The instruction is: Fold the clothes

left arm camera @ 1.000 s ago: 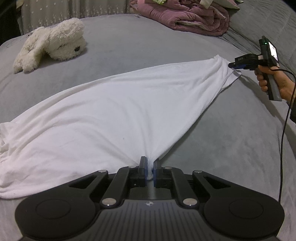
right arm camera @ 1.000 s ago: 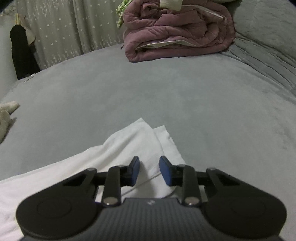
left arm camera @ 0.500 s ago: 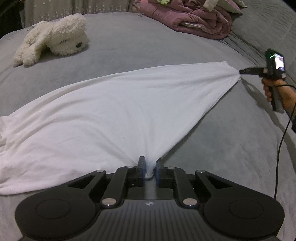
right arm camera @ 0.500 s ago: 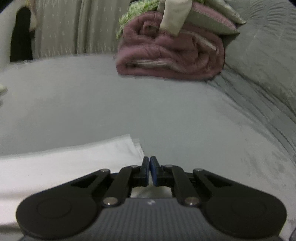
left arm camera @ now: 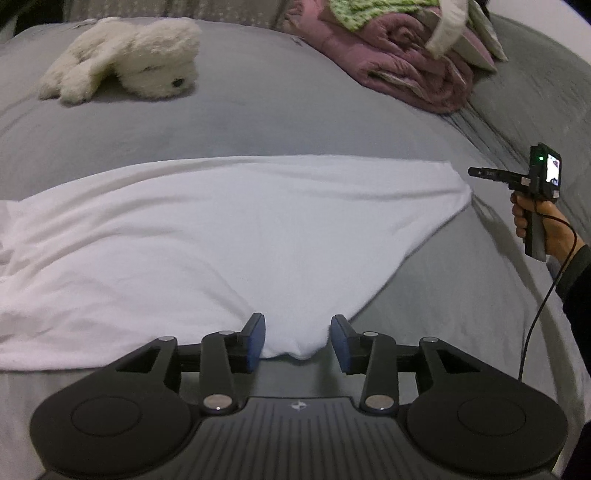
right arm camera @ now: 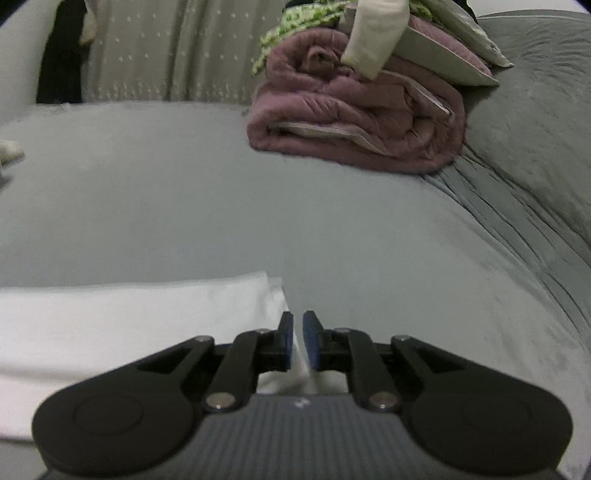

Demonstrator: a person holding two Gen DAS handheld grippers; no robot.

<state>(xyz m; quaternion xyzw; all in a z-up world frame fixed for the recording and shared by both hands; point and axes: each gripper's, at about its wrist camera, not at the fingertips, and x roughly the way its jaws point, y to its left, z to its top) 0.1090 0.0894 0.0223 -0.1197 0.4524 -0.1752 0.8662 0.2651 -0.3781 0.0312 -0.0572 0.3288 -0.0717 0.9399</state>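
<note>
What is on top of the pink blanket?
On the rolled pink blanket lie a green patterned cloth, a cream cloth and a pale pillow. Whatever lies beneath them stays hidden.

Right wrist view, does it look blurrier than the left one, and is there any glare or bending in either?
Right wrist view: soft overall, the white cloth edge and pink quilt smeared. Left wrist view: sharper on the plush toy; dim, even light, no glare; fisheye bows the grey bed in both.
</note>
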